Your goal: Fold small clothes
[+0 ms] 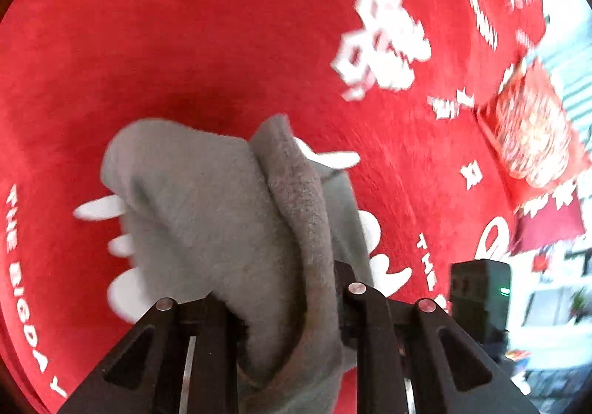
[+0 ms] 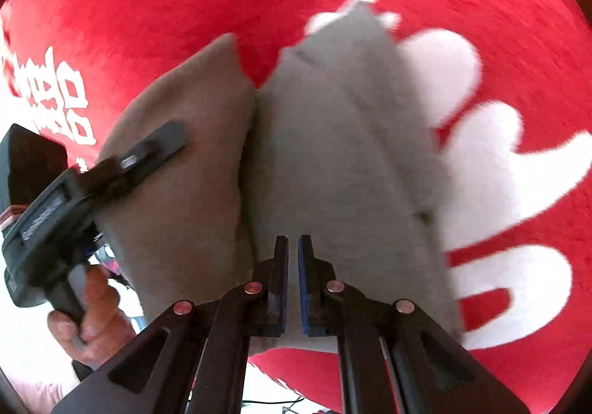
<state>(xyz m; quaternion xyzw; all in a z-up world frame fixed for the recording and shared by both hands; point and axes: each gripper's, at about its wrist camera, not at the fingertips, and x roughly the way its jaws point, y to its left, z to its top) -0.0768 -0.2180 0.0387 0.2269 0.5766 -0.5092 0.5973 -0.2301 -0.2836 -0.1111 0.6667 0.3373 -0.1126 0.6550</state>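
Here the grey garment (image 1: 222, 214) fills the lower centre of the left wrist frame, a fleecy small piece bunched with a thick rolled fold running down its right side, lifted over the red cloth (image 1: 207, 25) with white lettering. The left gripper (image 1: 288, 306) at bottom centre pinches that fold; cloth is packed between its two black fingers (image 1: 214, 332), so they sit fairly wide apart but clamped on fabric.

In the right wrist frame the same grey garment (image 2: 333, 154) sits centre, split into two lobes by a deep crease. The left gripper (image 2: 148, 154) enters from the left edge, angled up-right, one finger lying on the left lobe; a bare hand (image 2: 88, 317) wraps its handle at lower left. The right gripper (image 2: 293, 284) at bottom centre points straight up the frame, its blue-padded fingers (image 2: 305, 288) nearly pressed together with a thin gap, garment just behind; whether cloth is caught in the gap, cannot tell. Motion blur throughout.
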